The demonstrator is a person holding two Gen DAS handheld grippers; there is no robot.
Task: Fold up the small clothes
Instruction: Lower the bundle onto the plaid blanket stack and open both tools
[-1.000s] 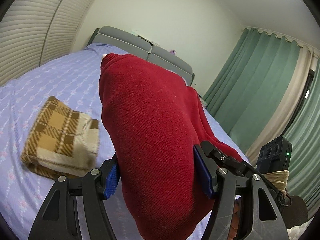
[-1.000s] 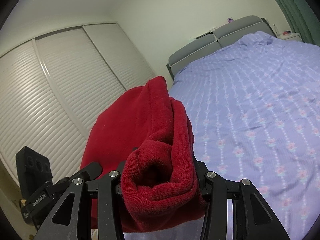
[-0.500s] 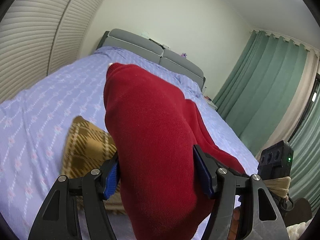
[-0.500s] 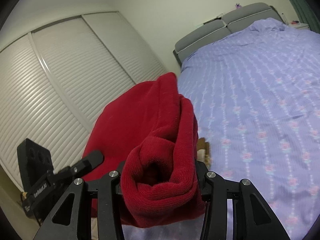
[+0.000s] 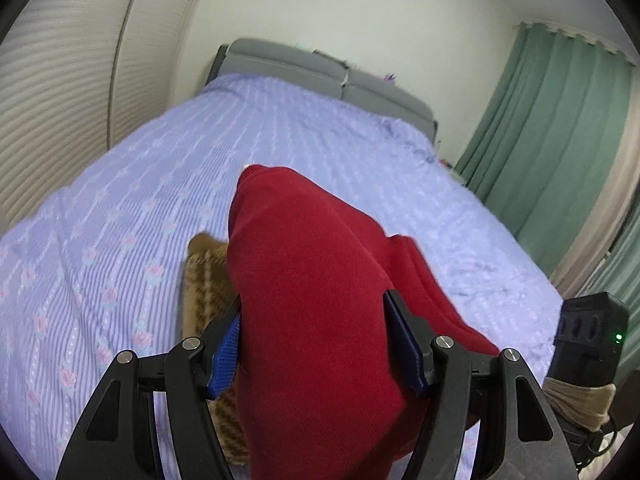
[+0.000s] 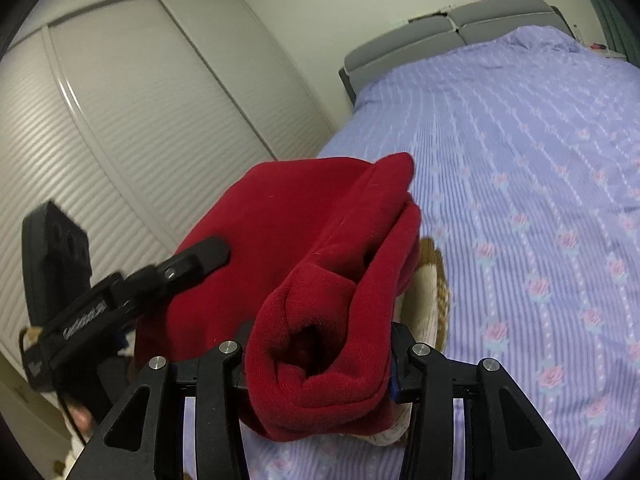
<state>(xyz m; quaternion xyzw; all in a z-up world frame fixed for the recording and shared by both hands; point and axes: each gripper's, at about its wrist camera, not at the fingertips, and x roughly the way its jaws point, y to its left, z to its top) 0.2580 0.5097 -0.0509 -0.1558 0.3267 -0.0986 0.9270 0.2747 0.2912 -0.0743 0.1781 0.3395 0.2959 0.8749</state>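
Plaid cloth (image 5: 208, 280) on lilac bed (image 5: 120, 216)

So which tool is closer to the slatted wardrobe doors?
Left. The left tool holds the red sweater on the side toward the wardrobe doors; the right tool holds its other end, farther out over the bed.

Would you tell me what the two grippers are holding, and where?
Both hold the folded red sweater: left gripper clamps one end, right gripper the other.
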